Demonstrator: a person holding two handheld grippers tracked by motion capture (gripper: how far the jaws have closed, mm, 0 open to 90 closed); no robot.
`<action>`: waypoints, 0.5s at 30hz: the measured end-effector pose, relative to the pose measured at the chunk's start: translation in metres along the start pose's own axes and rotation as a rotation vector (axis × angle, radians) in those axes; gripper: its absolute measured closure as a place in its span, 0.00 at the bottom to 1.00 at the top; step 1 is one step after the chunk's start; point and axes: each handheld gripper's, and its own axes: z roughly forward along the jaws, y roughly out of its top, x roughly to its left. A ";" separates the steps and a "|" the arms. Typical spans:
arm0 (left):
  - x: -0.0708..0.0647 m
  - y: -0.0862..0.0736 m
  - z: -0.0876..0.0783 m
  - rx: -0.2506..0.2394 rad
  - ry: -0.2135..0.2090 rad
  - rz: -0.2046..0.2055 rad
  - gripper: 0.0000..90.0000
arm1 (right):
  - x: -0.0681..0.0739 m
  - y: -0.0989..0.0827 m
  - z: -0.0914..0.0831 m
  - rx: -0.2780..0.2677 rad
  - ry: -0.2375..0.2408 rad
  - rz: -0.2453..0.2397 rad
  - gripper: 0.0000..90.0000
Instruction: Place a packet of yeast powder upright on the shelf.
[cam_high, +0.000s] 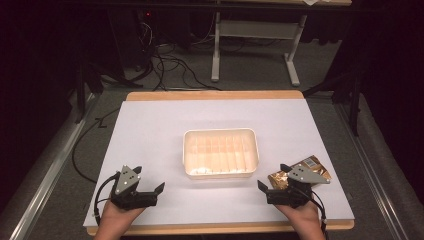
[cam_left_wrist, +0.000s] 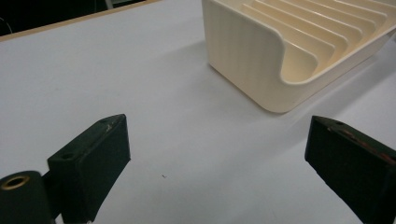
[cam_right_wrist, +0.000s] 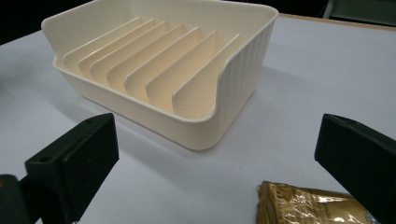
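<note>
So the biggest thing here is the table (cam_high: 150, 125), covered in white, with a wooden edge showing at the far side. Sitting about in the middle is a cream tray (cam_high: 220, 152) with a row of upright dividers inside, every slot looking empty as far as I can tell. Its long side runs left to right.

Next down in size, the two grippers at the near edge. The left gripper (cam_high: 150, 192) sits near-left with its jaws spread wide, nothing between them but bare table, tray off to its far right. The right gripper (cam_high: 272, 190) is near-right, jaws also standing wide apart and not gripping anything.

Smallest bit: a gold foil packet (cam_high: 300, 172) lying flat on the table, right of the tray and apart from it. It lies right by the right gripper, and in the right gripper view its corner (cam_right_wrist: 308, 205) pokes in low, closer to the right-hand jaw than centred. Its long axis seems to run diagonally, near-left to far-right.

My guess is the right hand goes for the packet, since it's way closer than the left; it'd need to shift right a bit to centre it.
</note>
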 end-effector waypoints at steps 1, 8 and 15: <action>0.000 0.000 0.000 0.000 0.000 0.000 0.07 | 0.000 0.000 0.000 0.000 0.000 0.000 0.00; -0.001 0.001 -0.001 -0.007 0.006 -0.001 0.07 | 0.001 -0.001 -0.001 0.008 0.012 -0.007 0.00; 0.001 0.000 0.001 -0.001 -0.001 -0.006 0.07 | -0.001 0.000 0.000 0.014 0.020 0.006 0.00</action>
